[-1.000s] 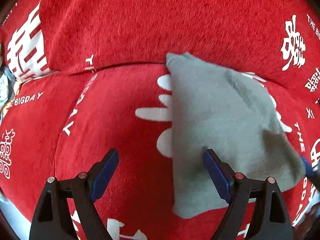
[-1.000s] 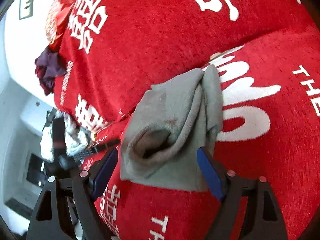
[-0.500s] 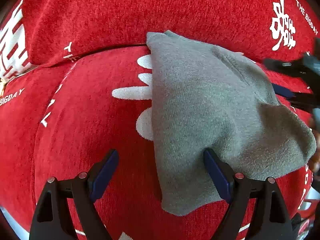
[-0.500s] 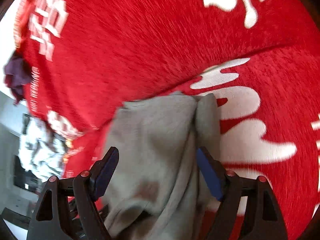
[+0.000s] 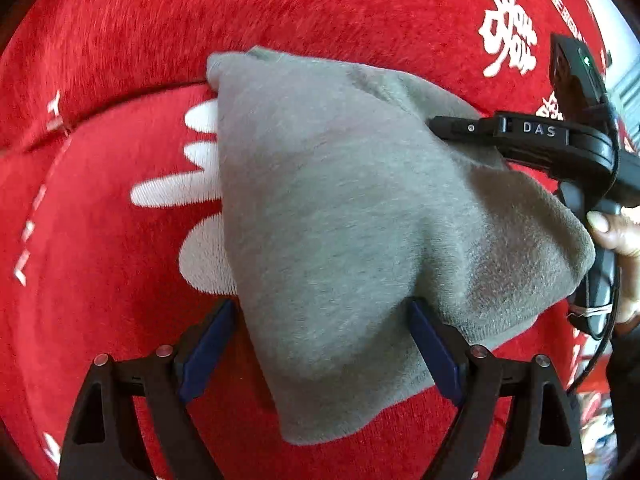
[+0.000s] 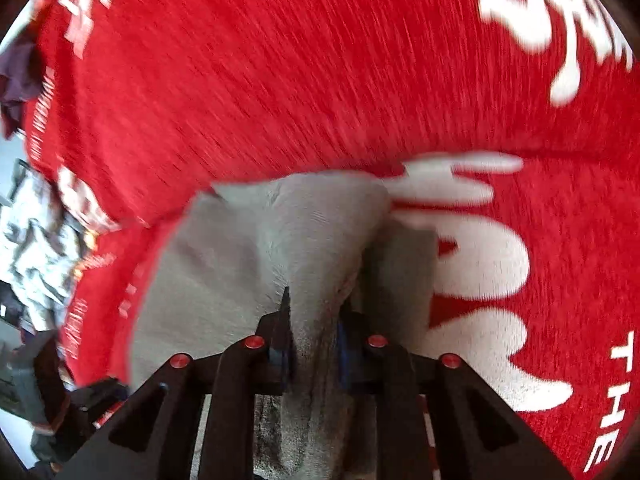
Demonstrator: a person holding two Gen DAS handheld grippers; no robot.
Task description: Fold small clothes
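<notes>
A grey knit garment (image 5: 340,208) lies bunched on a red sofa cover (image 5: 100,260) printed with white characters. My left gripper (image 5: 320,348) hovers open over the garment's near end, and the cloth spans the gap between its blue pads (image 5: 206,346). My right gripper (image 6: 314,332) is closing its jaws on a raised fold of the same garment (image 6: 256,264), which sits pinched between the pads. In the left wrist view the right gripper's black body (image 5: 560,144) reaches in from the right onto the garment's far side.
A person's hand (image 5: 612,232) holds the right gripper's handle. The seam between the sofa's seat and backrest (image 5: 120,104) runs behind the garment. A heap of pale clothes (image 6: 36,240) and a dark purple item (image 6: 16,80) lie at the sofa's left end.
The right gripper swung in over the grey garment and its jaws narrowed from wide apart to pinching a fold. The left gripper sank closer, so the cloth now fills the gap between its fingers.
</notes>
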